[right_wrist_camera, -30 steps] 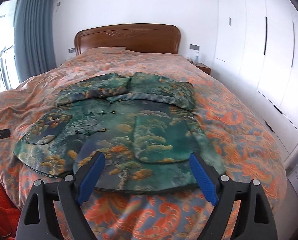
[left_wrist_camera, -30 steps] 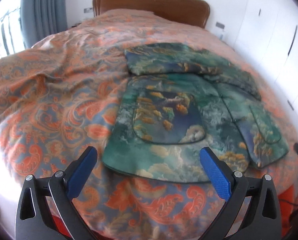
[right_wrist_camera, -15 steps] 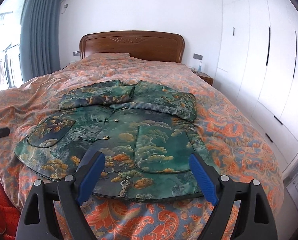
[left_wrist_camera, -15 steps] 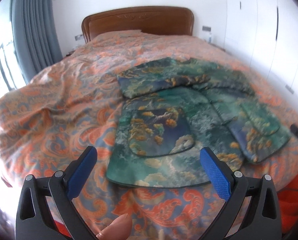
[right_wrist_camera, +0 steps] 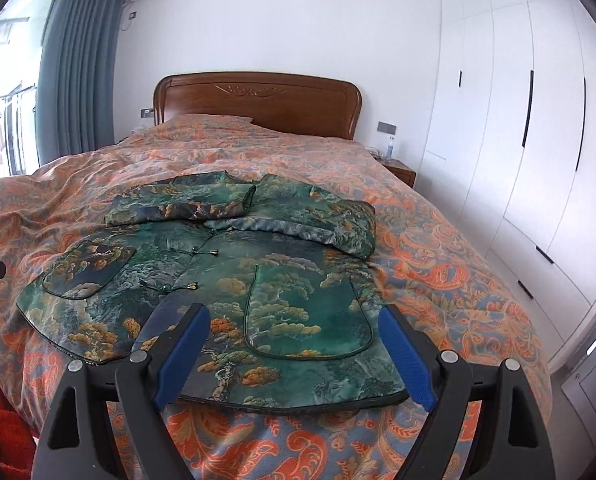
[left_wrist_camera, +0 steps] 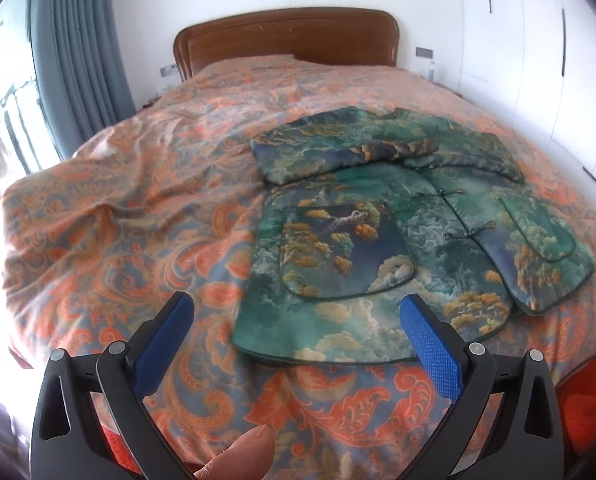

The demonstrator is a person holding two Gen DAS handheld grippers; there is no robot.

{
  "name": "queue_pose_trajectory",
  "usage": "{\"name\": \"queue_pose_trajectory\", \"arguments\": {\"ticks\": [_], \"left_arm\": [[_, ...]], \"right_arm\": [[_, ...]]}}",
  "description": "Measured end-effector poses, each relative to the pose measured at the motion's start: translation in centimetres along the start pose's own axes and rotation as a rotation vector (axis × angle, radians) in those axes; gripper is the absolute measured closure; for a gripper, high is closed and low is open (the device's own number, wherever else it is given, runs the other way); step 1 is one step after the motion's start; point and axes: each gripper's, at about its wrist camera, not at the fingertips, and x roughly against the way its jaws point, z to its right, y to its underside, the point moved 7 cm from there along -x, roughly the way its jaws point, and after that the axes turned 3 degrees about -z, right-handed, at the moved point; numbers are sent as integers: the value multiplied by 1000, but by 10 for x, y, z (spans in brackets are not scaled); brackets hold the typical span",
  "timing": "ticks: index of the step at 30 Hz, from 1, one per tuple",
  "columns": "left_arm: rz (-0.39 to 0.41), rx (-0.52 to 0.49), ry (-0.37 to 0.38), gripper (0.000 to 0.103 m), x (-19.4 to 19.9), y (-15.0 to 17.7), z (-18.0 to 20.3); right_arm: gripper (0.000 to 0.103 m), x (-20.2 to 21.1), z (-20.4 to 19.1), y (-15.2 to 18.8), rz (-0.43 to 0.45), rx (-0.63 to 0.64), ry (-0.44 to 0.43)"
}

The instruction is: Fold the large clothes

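Note:
A green jacket (left_wrist_camera: 377, 240) (right_wrist_camera: 234, 288) with a tree-and-cloud print lies flat near the foot of the bed, buttoned down the front. Both sleeves are folded across its upper part. Two patch pockets show on its lower half. My left gripper (left_wrist_camera: 298, 308) hangs open above the bedcover, just short of the jacket's lower left hem, nothing between its blue pads. My right gripper (right_wrist_camera: 294, 316) stands open over the jacket's lower right hem and pocket, apart from the cloth. A fingertip (left_wrist_camera: 242, 456) shows at the bottom of the left wrist view.
The bed carries an orange paisley cover (left_wrist_camera: 118, 208) (right_wrist_camera: 437, 264) and a wooden headboard (right_wrist_camera: 258, 100). White wardrobes (right_wrist_camera: 517, 140) line the right wall. A grey curtain (right_wrist_camera: 74, 72) and window are at left. A nightstand (right_wrist_camera: 397, 170) stands beside the bed.
Both views have tilted up, so more of the headboard and walls shows and the jacket sits lower in frame. A fingertip has come into the left wrist view. Both grippers stay open.

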Motion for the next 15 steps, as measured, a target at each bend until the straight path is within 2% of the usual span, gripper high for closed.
{"name": "queue_pose_trajectory", "arguments": {"ticks": [4,7,8,13,15], "left_arm": [[-14,31,23,0,-2,-1,-6],[-53,68,52,0,-10,3,-13],[-71,85,53,0,-14,6,-16],[-89,158,36,1,-26,8,-55],[-105,209,56,1,-34,8,-76]], "right_arm": [[15,8,-2,-4,45,38,-13],[4,9,-4,-6,67,64,-21],[0,8,-5,-6,65,71,-33],[0,-7,-8,3,-7,111,-67],[0,-11,-1,4,-27,103,-68]]}}
